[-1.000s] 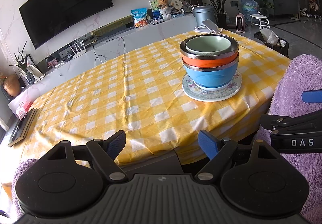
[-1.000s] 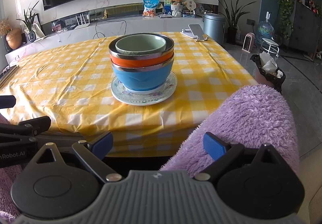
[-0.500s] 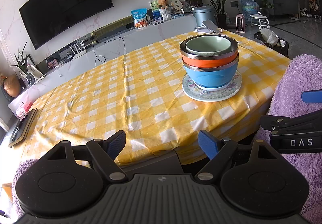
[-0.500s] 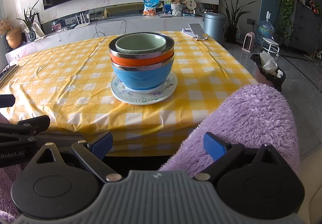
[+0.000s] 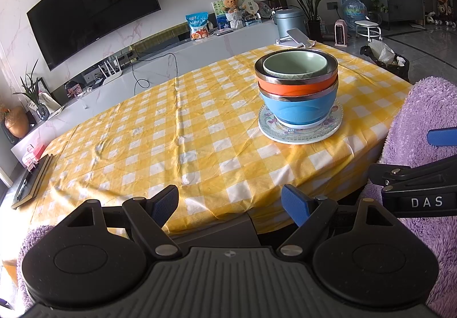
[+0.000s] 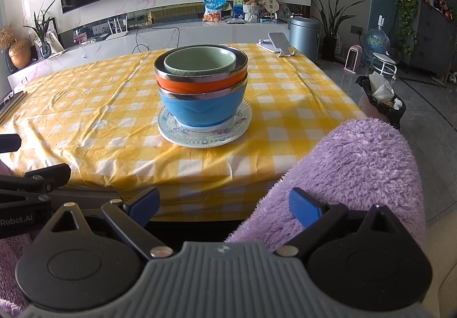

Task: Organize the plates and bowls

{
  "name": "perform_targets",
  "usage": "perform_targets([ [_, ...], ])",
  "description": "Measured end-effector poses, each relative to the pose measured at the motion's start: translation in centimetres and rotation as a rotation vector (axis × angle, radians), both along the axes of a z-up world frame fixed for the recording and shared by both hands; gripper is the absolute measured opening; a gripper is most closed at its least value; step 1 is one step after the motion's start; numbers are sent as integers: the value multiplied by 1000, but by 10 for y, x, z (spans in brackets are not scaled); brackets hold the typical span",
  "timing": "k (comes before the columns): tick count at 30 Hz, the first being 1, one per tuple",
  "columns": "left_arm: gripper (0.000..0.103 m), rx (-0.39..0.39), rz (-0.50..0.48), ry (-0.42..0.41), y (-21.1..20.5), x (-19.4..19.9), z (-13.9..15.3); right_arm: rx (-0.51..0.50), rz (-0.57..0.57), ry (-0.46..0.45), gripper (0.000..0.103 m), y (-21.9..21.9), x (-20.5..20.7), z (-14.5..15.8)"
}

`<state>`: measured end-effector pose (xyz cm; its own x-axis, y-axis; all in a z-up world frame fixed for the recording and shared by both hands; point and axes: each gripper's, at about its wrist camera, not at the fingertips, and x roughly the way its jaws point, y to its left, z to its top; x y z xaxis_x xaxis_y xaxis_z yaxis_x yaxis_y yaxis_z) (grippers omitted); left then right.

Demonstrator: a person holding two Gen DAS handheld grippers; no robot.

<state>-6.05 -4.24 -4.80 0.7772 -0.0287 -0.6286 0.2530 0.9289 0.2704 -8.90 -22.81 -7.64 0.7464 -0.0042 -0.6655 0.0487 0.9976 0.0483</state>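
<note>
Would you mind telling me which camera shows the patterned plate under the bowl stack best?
The right wrist view: the patterned plate sits near centre, facing the camera, its rim visible on both sides of the blue bowl. The left wrist view shows the same plate off to the right, more distorted.

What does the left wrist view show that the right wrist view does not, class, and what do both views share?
Only the left wrist view shows the flat board lying on the table's far left corner. Only the right wrist view shows the tall dark cabinet under trailing plants at the right. Both share the yellow checked tablecloth, the patterned plate carrying the blue bowl, orange bowl and green bowl, and an open gripper.
</note>
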Motion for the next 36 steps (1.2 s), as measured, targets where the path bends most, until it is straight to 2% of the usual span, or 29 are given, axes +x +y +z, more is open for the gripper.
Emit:
perform_targets([
  [36, 96, 0, -5, -1, -1, -2, 0, -1, 1, 2, 97, 0, 0, 1],
])
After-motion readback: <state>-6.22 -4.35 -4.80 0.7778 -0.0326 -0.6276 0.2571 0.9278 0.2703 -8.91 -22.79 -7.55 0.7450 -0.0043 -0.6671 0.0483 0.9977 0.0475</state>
